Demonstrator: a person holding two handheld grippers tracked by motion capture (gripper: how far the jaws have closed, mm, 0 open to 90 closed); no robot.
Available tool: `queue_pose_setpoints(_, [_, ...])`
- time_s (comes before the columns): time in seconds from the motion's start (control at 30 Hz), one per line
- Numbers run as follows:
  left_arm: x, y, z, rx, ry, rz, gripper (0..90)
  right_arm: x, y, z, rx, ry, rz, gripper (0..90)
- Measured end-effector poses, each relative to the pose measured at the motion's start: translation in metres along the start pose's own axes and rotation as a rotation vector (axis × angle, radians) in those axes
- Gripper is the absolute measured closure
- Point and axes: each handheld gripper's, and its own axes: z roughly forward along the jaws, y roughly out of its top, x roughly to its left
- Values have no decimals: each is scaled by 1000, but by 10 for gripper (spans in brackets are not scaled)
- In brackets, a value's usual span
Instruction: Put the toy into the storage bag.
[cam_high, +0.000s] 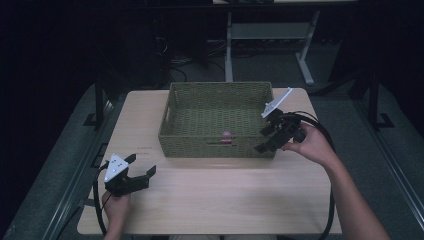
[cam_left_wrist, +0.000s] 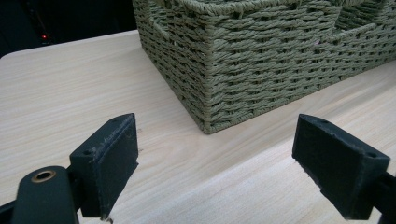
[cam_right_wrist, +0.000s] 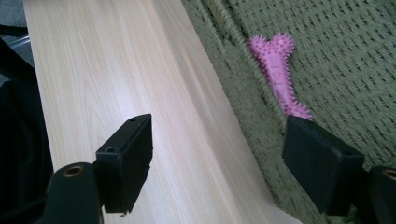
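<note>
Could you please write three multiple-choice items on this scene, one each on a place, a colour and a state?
1. Where does the bone-shaped toy lie?
A. inside the woven basket
B. on the table beside the basket
C. between the left gripper's jaws

2. What colour is the toy?
A. blue
B. pink
C. yellow

3. How do the jaws of the left gripper stand?
A. shut on the toy
B. shut on nothing
C. open, holding nothing

Answers:
1 A: the right gripper view shows it on the basket floor against the near wall.
2 B: it is plainly pink in both the high and right gripper views.
3 C: bare table shows between the spread jaws.
</note>
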Motion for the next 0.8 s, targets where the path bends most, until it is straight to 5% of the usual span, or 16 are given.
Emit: queue_pose_setpoints(0.8, [0, 0, 0, -1, 0, 0, 139, 11, -31, 19, 1, 27, 23, 244])
